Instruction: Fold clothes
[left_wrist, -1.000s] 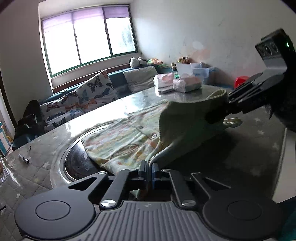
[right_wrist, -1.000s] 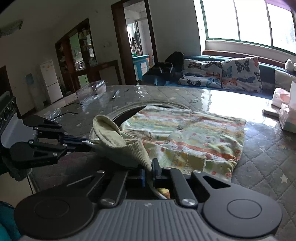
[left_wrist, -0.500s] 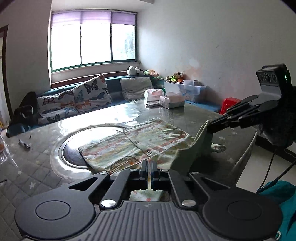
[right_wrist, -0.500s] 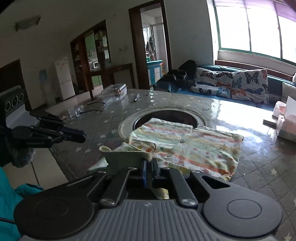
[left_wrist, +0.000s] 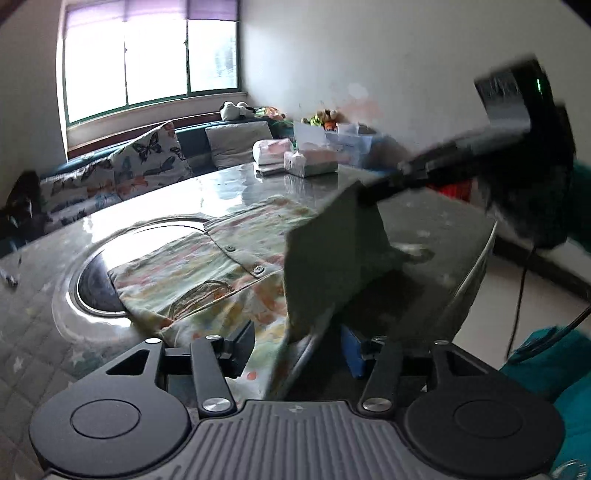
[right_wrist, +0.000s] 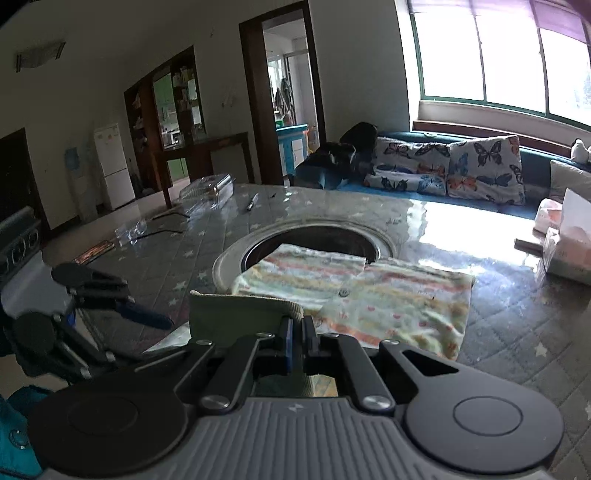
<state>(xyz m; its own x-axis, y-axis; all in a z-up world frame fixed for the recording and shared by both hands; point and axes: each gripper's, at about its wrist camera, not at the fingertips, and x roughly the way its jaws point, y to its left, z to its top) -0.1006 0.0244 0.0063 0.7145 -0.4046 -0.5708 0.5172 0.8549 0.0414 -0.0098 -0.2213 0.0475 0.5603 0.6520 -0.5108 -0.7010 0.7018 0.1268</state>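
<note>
A pastel patterned button shirt (left_wrist: 207, 266) (right_wrist: 388, 295) lies flat on the grey quilted table (right_wrist: 517, 332), partly over its round recess (right_wrist: 314, 240). Its green ribbed hem (right_wrist: 236, 314) is lifted near the table's front edge. My right gripper (right_wrist: 295, 328) is shut on that hem; in the left wrist view the right gripper (left_wrist: 369, 195) appears blurred, holding up the green flap (left_wrist: 325, 258). My left gripper (left_wrist: 299, 343) is open, with the shirt's edge hanging loose between its spread fingers. In the right wrist view the left gripper (right_wrist: 147, 305) sits at the left, fingers apart.
Tissue packs (left_wrist: 310, 162) (right_wrist: 569, 254) stand at the table's far side. A pen (right_wrist: 252, 201) and a clear plastic box (right_wrist: 210, 188) lie at the other end. A sofa with butterfly cushions (right_wrist: 443, 166) is behind. The table edge (left_wrist: 480, 258) drops off close by.
My left gripper has opened and let go of the hem. The right gripper stays shut on it, and the green flap now stands higher and more taut.
</note>
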